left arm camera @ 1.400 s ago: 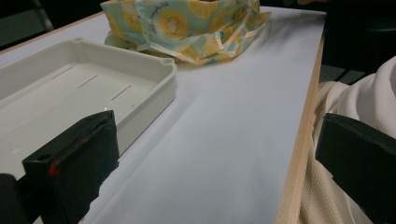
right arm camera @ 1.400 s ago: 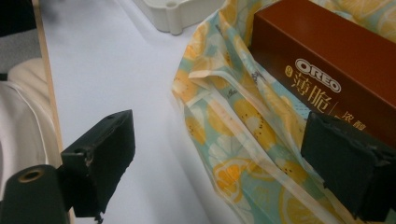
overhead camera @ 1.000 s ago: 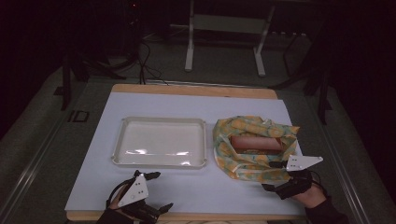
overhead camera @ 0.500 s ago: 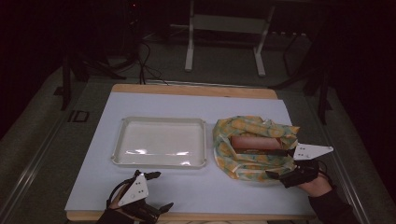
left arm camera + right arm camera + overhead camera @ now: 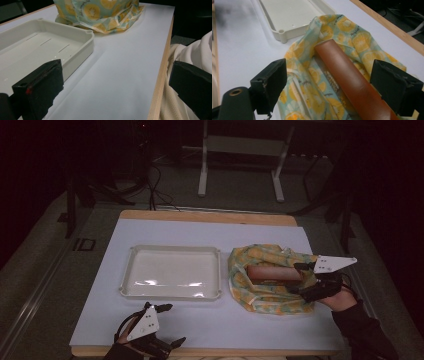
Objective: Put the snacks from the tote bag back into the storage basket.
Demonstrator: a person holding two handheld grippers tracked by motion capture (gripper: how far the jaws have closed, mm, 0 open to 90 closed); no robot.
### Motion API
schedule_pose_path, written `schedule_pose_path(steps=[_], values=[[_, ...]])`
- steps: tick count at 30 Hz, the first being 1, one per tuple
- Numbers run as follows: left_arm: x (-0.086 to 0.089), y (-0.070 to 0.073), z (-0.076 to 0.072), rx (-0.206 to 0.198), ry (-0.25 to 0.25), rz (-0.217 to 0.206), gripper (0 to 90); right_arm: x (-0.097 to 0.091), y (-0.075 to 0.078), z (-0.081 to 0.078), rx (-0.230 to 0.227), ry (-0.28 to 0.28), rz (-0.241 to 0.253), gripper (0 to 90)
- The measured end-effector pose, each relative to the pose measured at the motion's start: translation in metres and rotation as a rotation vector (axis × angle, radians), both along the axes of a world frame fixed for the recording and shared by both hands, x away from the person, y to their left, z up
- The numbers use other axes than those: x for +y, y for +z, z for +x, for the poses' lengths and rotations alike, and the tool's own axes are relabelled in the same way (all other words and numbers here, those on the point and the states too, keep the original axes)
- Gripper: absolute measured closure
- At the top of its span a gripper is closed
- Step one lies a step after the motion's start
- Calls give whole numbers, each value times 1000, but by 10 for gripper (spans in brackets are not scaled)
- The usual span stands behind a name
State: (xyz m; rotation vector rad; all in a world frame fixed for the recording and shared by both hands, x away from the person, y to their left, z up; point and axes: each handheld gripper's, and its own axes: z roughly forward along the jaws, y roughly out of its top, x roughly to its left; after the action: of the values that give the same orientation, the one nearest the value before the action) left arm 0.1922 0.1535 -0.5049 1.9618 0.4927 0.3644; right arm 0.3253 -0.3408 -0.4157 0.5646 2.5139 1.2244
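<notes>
At the right end of the tabletop [image 5: 200, 232], a brown roll [image 5: 274, 273] is seen lying in a lemon-print cloth [image 5: 260, 292].
Its near end is straddled by the right hand-held gripper [image 5: 301, 278], whose wide jaws have just been closing slightly without pressing it. The left hand-held gripper [image 5: 169, 324] is held wide and empty, near the white tray [image 5: 131, 270].

Cloth [image 5: 342, 32] pale teal, yellow citrus-slice print; tube [image 5: 352, 80] reddish brown; tray [image 5: 170, 272] off-white.
</notes>
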Motion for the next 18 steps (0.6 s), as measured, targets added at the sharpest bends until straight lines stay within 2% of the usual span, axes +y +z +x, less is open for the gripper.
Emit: schedule_pose_path(steps=[10,18], values=[[0,0,0,0,-2,-1,0,13,3,24,8,33,-89,148],[0,0,0,-1,-5,-2,0,22,-8,46,61,40,-168,163]])
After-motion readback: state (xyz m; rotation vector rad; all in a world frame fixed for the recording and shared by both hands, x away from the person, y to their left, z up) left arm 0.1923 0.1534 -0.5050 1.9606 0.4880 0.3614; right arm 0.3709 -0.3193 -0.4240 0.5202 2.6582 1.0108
